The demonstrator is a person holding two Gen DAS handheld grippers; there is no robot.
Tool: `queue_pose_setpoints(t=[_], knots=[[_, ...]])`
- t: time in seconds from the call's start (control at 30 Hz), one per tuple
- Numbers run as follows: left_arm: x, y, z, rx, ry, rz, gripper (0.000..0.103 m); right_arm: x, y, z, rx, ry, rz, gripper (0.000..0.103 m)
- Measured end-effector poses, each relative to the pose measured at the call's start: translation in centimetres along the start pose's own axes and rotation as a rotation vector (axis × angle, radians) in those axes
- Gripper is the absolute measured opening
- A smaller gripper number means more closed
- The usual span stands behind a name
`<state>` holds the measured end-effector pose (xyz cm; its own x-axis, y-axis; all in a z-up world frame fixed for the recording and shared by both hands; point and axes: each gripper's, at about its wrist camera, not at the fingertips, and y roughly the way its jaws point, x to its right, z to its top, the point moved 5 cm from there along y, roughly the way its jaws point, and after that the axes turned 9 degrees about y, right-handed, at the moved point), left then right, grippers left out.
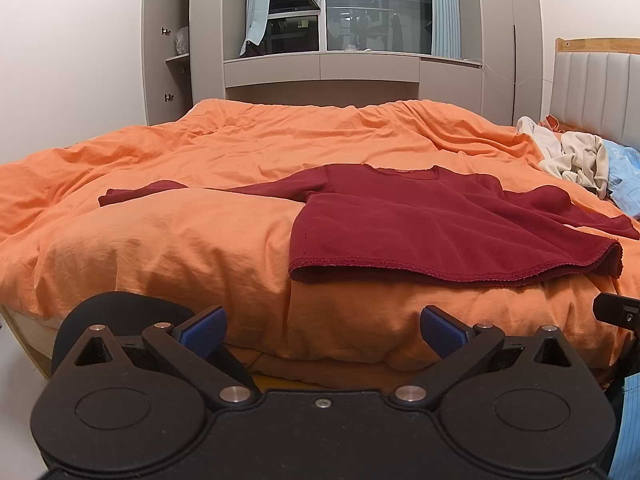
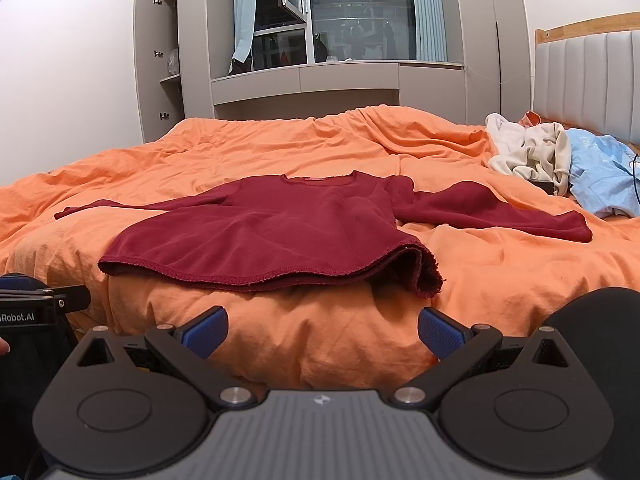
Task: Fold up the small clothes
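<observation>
A dark red long-sleeved top point(image 1: 420, 224) lies spread flat on the orange duvet point(image 1: 180, 248), hem towards me, neck away, both sleeves stretched out to the sides. It also shows in the right wrist view point(image 2: 280, 232), where its right hem corner curls up. My left gripper point(image 1: 323, 330) is open and empty, held off the bed's near edge, below and left of the hem. My right gripper point(image 2: 322, 330) is open and empty, also off the near edge, just below the hem. The two grippers are side by side.
A pile of cream clothes point(image 2: 528, 152) and a light blue garment point(image 2: 604, 180) lie at the bed's far right by the padded headboard point(image 2: 588, 80). Grey cupboards and a window bench point(image 2: 304, 80) stand behind the bed. The duvet point(image 2: 320, 148) is wrinkled.
</observation>
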<state>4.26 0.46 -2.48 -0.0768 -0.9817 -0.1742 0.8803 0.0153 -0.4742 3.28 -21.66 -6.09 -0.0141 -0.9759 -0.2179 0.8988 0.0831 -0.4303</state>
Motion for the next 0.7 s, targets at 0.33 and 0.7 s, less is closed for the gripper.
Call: queue_pose_setpoints(t=[0.33,0.7], knots=[[-0.01,0.01,-0.02,-0.001,0.001,-0.001,0.103,0.0,0.01,0.05,0.0,-0.001,0.001,0.103],[-0.07,0.11,-0.01,-0.004,0.011,0.001,0.103,-0.08,-0.03,-0.12,-0.004,-0.003,0.003,0.103]])
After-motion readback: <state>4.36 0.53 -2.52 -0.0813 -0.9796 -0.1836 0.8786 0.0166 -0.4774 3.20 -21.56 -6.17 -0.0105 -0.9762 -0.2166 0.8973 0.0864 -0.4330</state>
